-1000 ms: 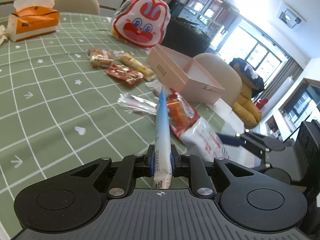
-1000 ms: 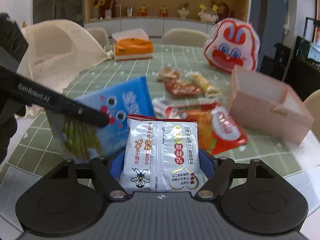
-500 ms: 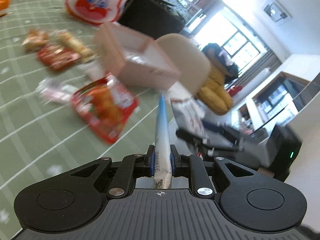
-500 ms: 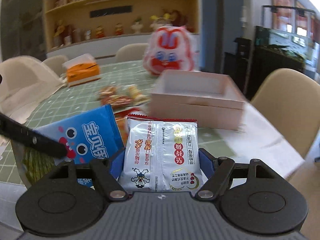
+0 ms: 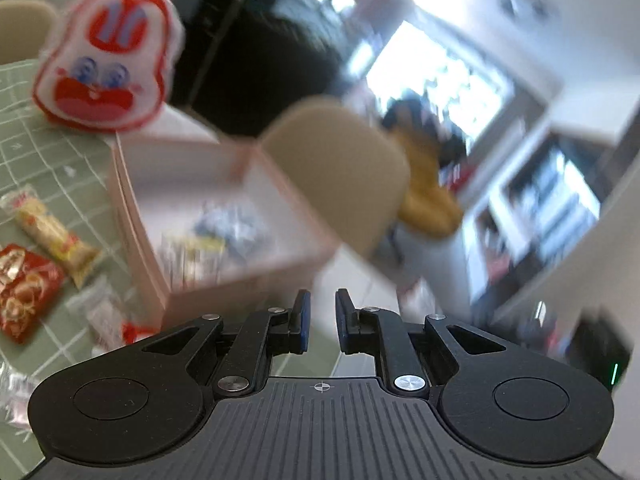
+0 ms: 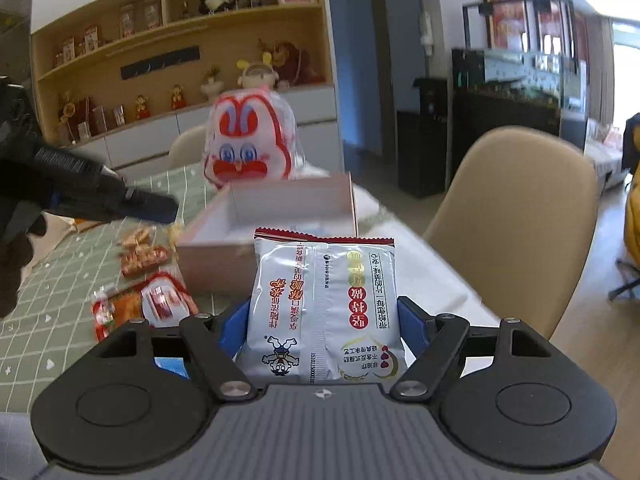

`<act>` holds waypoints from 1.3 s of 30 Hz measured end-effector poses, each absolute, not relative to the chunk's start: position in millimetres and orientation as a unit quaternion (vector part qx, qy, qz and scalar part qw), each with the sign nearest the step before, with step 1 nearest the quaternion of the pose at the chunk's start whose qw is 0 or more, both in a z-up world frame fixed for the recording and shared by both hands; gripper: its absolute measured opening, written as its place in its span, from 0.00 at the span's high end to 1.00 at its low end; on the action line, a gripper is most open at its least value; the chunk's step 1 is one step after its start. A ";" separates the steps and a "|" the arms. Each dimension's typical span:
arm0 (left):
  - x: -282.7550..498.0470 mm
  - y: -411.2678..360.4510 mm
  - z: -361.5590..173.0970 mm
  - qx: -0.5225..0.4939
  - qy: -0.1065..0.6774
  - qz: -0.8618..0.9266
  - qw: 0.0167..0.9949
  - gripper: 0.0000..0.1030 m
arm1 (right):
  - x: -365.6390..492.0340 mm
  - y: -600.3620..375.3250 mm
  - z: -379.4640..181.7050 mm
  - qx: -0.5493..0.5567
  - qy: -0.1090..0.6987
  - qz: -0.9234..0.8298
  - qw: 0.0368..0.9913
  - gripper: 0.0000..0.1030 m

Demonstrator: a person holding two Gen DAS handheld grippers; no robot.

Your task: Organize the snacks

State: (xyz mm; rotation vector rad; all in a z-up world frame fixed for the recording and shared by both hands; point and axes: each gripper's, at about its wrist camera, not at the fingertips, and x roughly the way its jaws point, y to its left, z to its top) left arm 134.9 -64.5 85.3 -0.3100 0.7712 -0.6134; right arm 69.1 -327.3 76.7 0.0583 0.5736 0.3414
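Observation:
My right gripper [image 6: 324, 316] is shut on a silver snack packet [image 6: 324, 280] with a red top edge, held upright in front of the pink box [image 6: 216, 264]. My left gripper [image 5: 320, 312] hovers over the near corner of the pink box [image 5: 136, 240]; its jaws stand close together with nothing between them. Inside the box lie a blurred blue-and-white packet [image 5: 228, 220] and a yellowish one [image 5: 192, 248]. In the right wrist view the left gripper [image 6: 160, 204] reaches in from the left, short of the box.
A rabbit-shaped bag [image 5: 108, 60] stands behind the box on the green checked tablecloth [image 5: 24, 152]. A red packet [image 5: 24, 292], a yellow bar [image 5: 56, 240] and other loose snacks [image 6: 160, 300] lie left of the box. A beige chair [image 6: 512, 220] stands at the table's right edge.
The blue bag that my left gripper held is gone from its jaws. Both grippers have swung right toward the pink box, which now looks nearer. The right gripper still holds its packet.

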 end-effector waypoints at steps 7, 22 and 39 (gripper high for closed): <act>110.1 -40.5 44.2 -0.104 0.402 -0.242 0.877 0.83 | 66.6 -295.2 32.9 0.009 0.330 0.200 0.923 0.26; 91.6 -13.0 6.6 -0.126 0.442 -0.289 0.840 0.82 | 0.5 -247.4 35.1 -0.066 0.328 0.301 0.893 0.17; 68.0 -19.6 0.6 -0.132 0.422 -0.317 0.839 0.62 | 6.2 -228.8 22.3 -0.118 0.295 0.212 0.924 0.17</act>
